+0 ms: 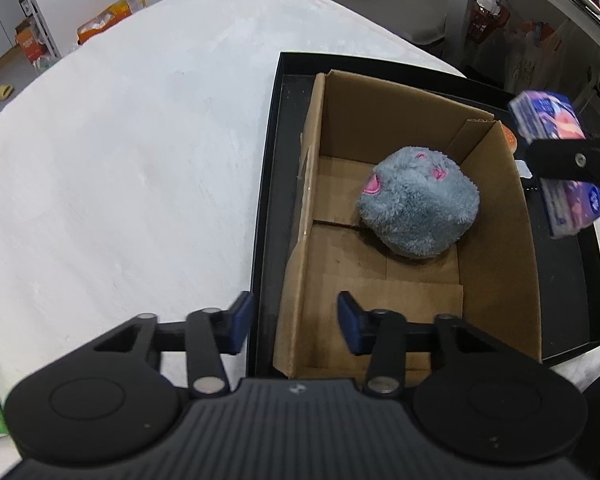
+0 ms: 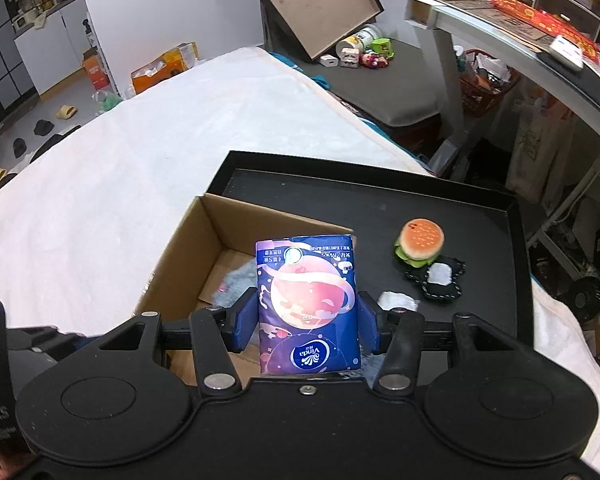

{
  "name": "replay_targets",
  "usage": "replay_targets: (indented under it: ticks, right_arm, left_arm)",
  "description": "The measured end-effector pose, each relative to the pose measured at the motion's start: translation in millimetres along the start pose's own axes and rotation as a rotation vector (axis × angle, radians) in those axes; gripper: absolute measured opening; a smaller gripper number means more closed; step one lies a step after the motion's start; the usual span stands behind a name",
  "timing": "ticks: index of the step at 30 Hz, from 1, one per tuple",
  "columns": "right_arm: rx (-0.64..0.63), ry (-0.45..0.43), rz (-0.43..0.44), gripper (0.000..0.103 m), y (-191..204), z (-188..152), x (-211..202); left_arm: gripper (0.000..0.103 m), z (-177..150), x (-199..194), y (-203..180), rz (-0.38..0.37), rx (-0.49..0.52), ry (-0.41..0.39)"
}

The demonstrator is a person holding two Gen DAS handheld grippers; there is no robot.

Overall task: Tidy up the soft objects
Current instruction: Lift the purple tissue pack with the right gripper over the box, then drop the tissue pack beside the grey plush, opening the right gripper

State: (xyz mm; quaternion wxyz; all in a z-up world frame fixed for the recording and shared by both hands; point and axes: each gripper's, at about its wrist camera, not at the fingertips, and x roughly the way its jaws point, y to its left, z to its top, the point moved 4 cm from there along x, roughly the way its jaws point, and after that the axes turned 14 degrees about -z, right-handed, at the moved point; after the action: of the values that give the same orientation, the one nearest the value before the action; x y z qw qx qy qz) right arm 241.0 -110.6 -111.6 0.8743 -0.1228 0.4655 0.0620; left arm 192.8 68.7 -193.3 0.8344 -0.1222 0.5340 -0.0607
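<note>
Tissue pack (image 2: 308, 306), glossy purple-pink plastic wrap w/ planet print, sits upright clamped between right gripper (image 2: 307, 326) blue pads, held over the near-right corner of cardboard box (image 2: 188, 256). Left view shows same pack (image 1: 556, 160) at 3 o'clock, above the box's right wall, w/ the black finger across its middle.

Left gripper (image 1: 294, 322) spread wide, nothing between pads, hanging over the box's near-left wall where it meets the black tray (image 1: 266, 216).

Only the left view shows the grey plush (image 1: 418, 200) whole: fuzzy round ball w/ pink patches, on the box floor toward the far-right corner. Right view gets just a grey sliver of it behind the pack.

Only the right view shows the burger toy (image 2: 420, 242) at 2 o'clock, soft-looking, on bare tray floor, touching a black-and-white padded piece (image 2: 440, 282); small white scrap (image 2: 398, 300) just beside right pad.

Box is open-topped plain corrugated, flaps up, near half of floor bare. Tray rim low, hard-edged. White cloth surface (image 1: 120, 160) wide and open at 9–12 o'clock.
</note>
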Motion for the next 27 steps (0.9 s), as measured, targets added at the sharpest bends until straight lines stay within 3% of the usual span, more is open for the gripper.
replay_targets:
  ticks: [5,8,19,27]
  right_arm:
    - [-0.012,-0.004,0.008,0.050,16,8,4]
    - [-0.016,-0.003,0.019,0.050,25,13,6]
    - [-0.033,-0.006,0.038,0.051,48,26,17]
    - [0.008,-0.017,0.064,0.059,39,26,16]
  left_arm:
    - [0.016,-1,5,2,-0.011,-0.007,0.023]
    - [0.012,0,6,3,-0.012,-0.005,0.028]
    - [0.010,-1,5,5,-0.014,-0.006,0.026]
    - [0.011,-1,6,6,-0.019,-0.010,0.033]
